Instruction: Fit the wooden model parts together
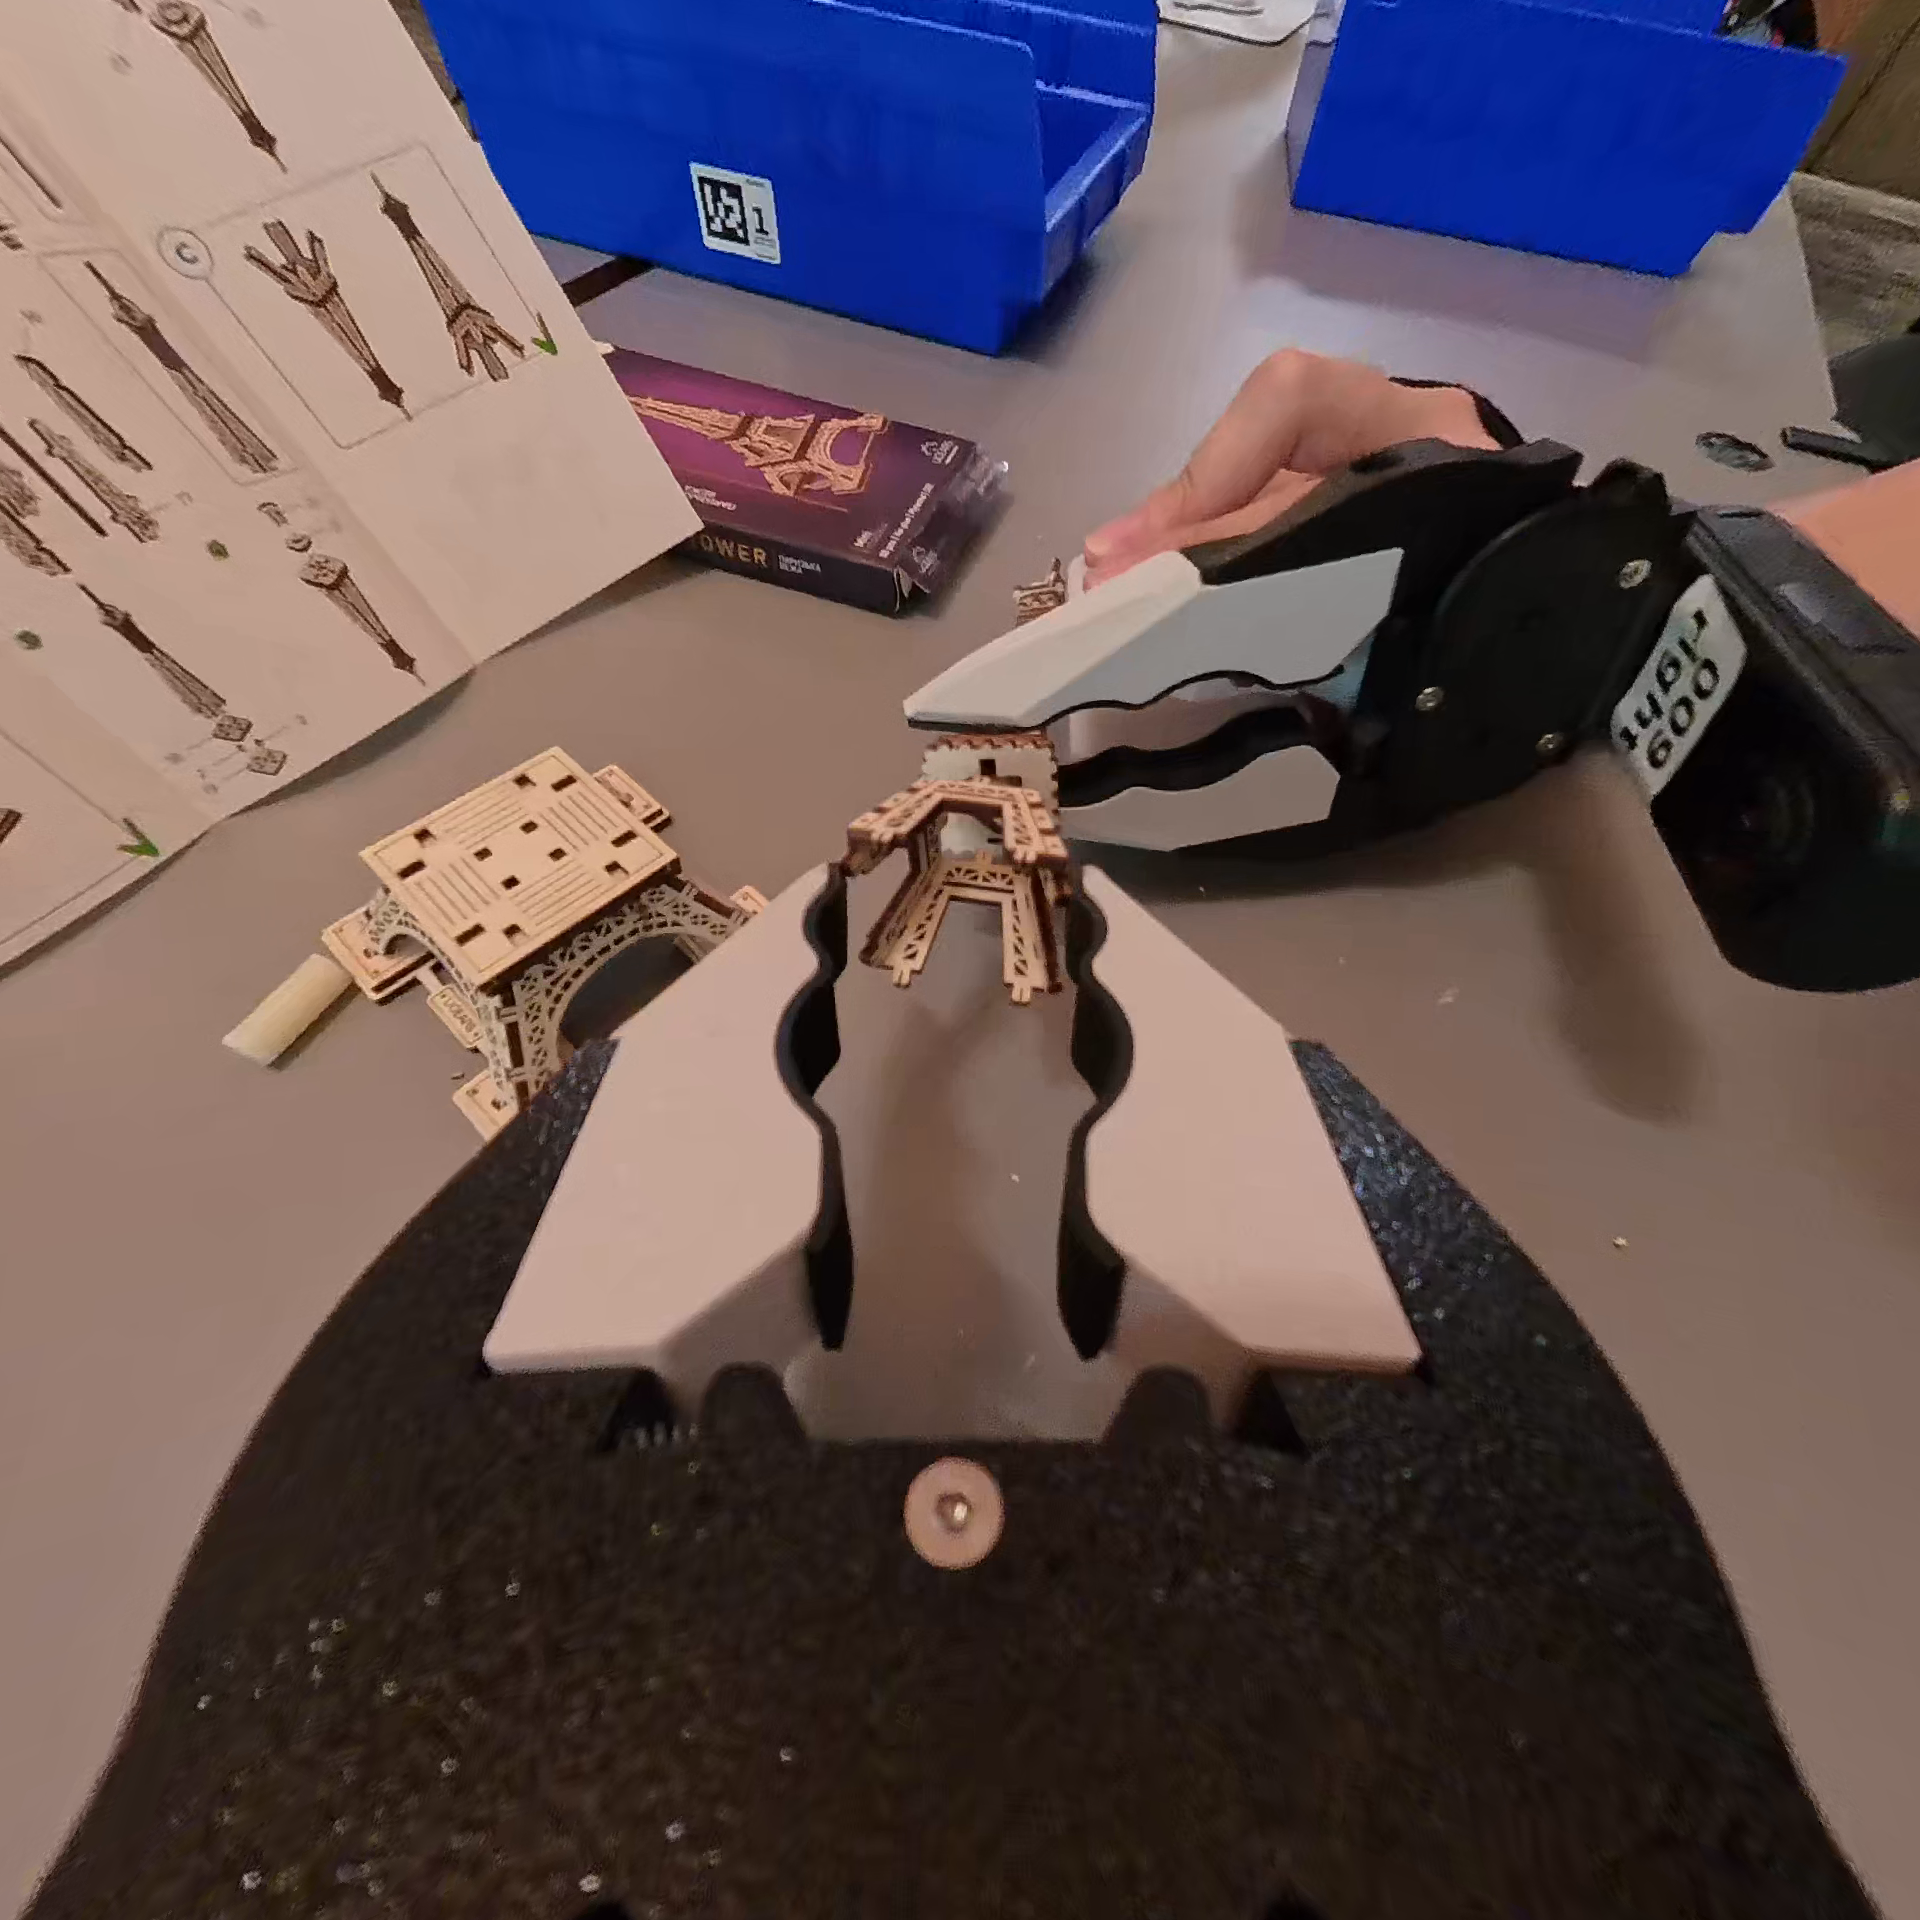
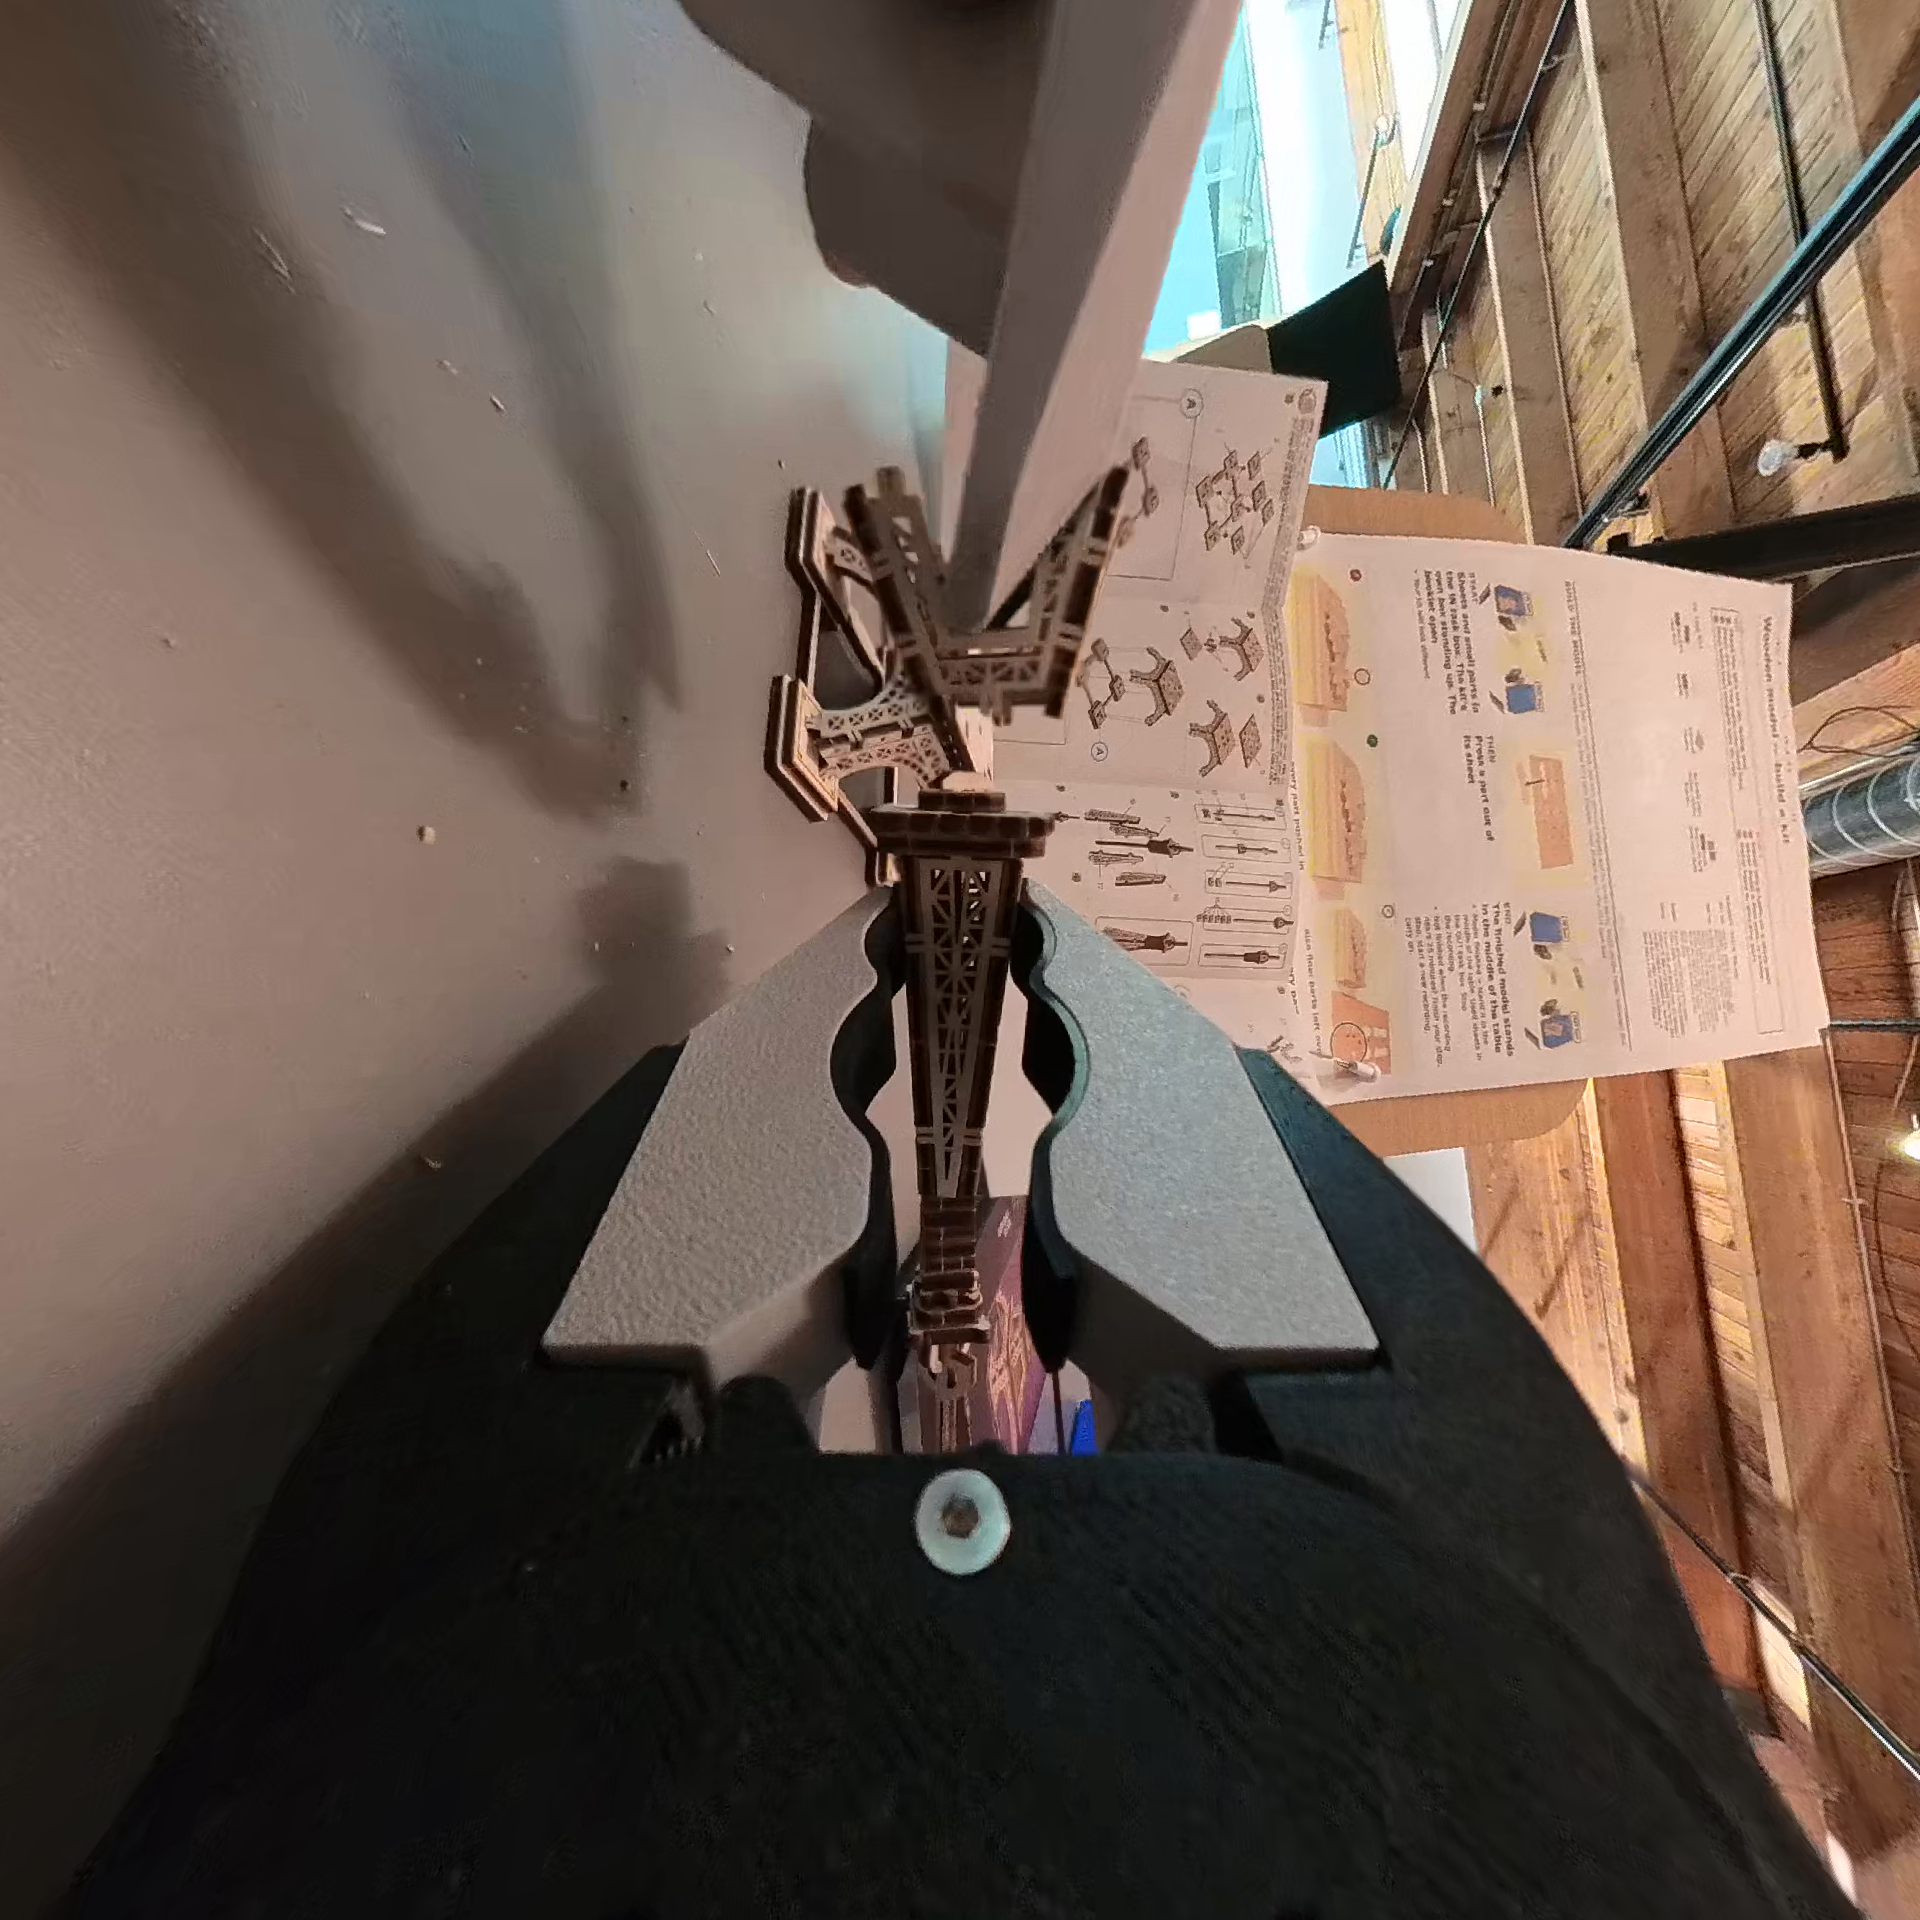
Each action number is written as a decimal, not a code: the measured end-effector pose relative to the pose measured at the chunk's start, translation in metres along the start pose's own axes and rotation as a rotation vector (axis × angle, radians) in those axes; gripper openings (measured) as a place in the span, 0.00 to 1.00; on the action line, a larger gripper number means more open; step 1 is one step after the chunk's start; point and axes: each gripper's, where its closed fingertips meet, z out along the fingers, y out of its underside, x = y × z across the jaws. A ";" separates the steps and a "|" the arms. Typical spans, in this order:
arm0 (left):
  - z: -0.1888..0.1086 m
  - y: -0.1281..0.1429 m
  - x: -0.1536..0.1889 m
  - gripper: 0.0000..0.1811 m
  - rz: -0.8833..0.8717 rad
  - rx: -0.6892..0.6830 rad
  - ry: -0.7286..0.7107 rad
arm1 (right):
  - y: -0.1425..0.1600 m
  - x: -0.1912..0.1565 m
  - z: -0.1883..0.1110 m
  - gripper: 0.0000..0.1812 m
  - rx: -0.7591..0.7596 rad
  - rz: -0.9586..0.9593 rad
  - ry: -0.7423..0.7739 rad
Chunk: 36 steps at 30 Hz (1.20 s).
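The laser-cut wooden lattice pieces look light, thin and brittle, best pinched across solid framing rather than bare struts. The right gripper [image 2: 961,935] is clamped on the tapering spire section [image 2: 951,1039], its wide platform end pointing to 12 o'clock toward the four-legged mid section [image 1: 961,883]. The left gripper [image 1: 961,925] is part-open around that section at its fingertips and seems to pinch it, though contact is hard to confirm; the arched tower base [image 1: 530,894] stands apart at 9 o'clock on the table [image 1: 1351,1091].
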 end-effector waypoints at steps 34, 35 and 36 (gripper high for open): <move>0.009 -0.016 0.002 0.22 -0.134 0.100 -0.046 | -0.001 0.007 -0.003 0.09 -0.036 0.080 0.036; 0.009 -0.016 0.001 0.21 -0.138 0.104 -0.049 | -0.001 0.008 -0.003 0.09 -0.035 0.084 0.041; 0.009 -0.016 0.001 0.22 -0.144 0.107 -0.054 | -0.001 0.009 -0.003 0.09 -0.037 0.095 0.044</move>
